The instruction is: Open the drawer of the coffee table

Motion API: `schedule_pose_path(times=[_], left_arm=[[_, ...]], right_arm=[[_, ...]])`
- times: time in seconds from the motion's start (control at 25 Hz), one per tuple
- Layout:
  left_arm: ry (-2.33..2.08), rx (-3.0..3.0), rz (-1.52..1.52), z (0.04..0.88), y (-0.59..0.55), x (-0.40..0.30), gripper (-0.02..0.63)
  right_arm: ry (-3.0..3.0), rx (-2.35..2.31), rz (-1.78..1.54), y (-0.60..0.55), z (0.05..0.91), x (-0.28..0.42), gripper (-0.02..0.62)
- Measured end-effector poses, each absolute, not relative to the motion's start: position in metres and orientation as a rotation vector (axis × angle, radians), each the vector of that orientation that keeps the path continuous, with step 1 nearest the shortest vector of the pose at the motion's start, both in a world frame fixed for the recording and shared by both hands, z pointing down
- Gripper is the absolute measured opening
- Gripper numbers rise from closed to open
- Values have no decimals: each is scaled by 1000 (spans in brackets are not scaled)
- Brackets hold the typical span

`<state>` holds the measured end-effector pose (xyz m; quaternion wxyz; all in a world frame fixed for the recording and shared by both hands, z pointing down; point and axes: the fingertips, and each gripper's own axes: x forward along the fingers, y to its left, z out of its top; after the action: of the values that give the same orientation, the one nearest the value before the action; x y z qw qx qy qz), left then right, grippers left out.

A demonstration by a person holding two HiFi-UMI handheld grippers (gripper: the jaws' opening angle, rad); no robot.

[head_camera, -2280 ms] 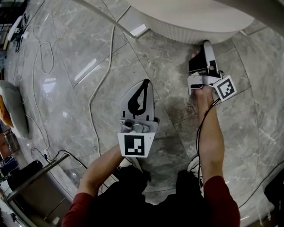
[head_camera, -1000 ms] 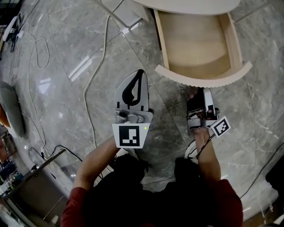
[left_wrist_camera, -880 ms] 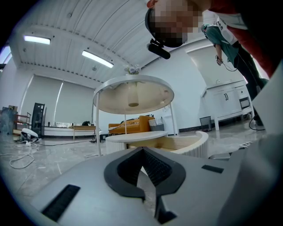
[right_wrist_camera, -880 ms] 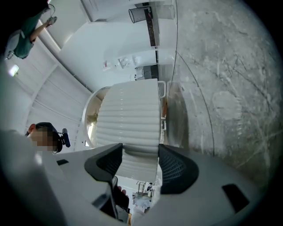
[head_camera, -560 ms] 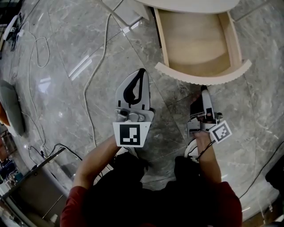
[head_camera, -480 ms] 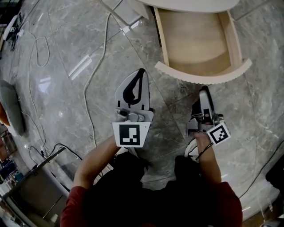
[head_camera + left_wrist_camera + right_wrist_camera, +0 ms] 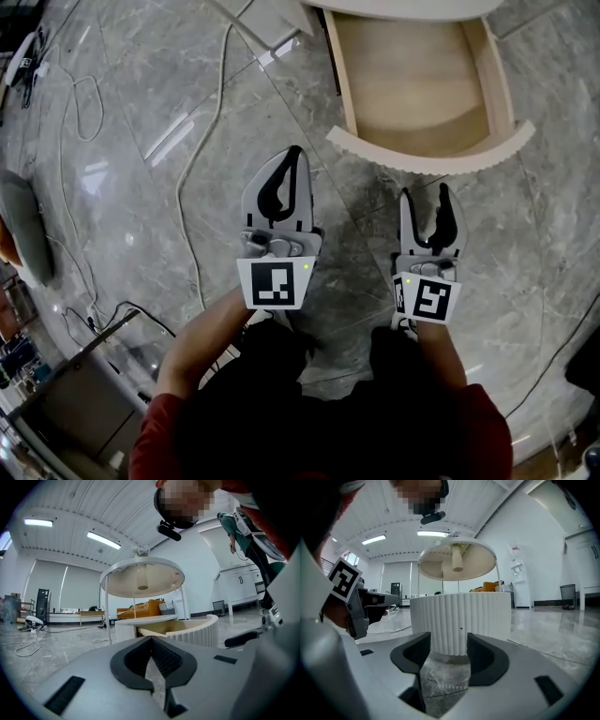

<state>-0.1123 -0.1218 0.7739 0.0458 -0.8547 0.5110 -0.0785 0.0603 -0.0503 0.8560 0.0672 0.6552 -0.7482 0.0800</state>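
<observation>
The coffee table's drawer (image 7: 419, 84) stands pulled out at the top of the head view, its pale wooden inside bare. Its curved fluted front (image 7: 433, 157) faces me. My right gripper (image 7: 425, 199) hovers just short of that front, level, jaws open with nothing between them. In the right gripper view the fluted front (image 7: 459, 620) fills the space ahead of the open right gripper (image 7: 447, 649). My left gripper (image 7: 292, 157) is held to the left of the drawer, shut and empty. The left gripper view shows the left gripper (image 7: 151, 640) with its tips together and the open drawer (image 7: 190, 629) beyond.
White cables (image 7: 202, 159) trail over the grey marble floor at the left. A grey rounded object (image 7: 28, 225) lies at the far left, and a metal-framed unit (image 7: 84, 375) sits at the bottom left. The table's round upper top (image 7: 143, 576) stands above the drawer.
The drawer went from closed to pulled out. Since then the right gripper has let go of its front, drawn back a little and rolled from its side to flat. The left gripper stayed put.
</observation>
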Motion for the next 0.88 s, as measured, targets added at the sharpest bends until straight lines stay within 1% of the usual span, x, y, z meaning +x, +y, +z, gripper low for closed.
schedule_pose_path(times=[0.04,0.08,0.16,0.2,0.24,0.28,0.4,0.52,0.64,0.72,0.8,0.88], left_arm=[[1564,-2611,-233,774,-122,-112,14],[1566,-2612,-227,774,-122,-112,14],[1567,-2612,-228,774,-122,-113,14],[1567,-2611,-231,773,-122,-114,14],[1565,-2610,-234,772,-121,-114,14],[1557,-2610,-235,769,-121,-115,14],[1513,-2620,-258,752,-122,-115,14],[1477,-2597,-245,708,-122,-115,14],[1158,-2422,-345,661,-80,-104,14],[1013,-2476,-437,650,-47,-107,14],[1091,-2612,-465,629,-41,-120,14],[1233,-2607,-441,586,-56,-129,14]], right_arm=[[-2255,1974,226,-50,855,60,245],[-2251,1972,211,-50,853,60,209],[-2246,1958,197,-50,853,60,131],[-2249,1947,204,-50,853,60,70],[-2253,1935,211,-50,852,59,40],[-2260,1920,204,-50,849,58,28],[-2290,1855,89,-53,820,53,21],[-2316,1805,147,-56,778,56,21],[-2293,1800,193,-56,711,64,21],[-2268,1788,211,-52,660,67,21],[-2251,1764,221,-49,614,69,21],[-2238,1738,217,-51,577,70,21]])
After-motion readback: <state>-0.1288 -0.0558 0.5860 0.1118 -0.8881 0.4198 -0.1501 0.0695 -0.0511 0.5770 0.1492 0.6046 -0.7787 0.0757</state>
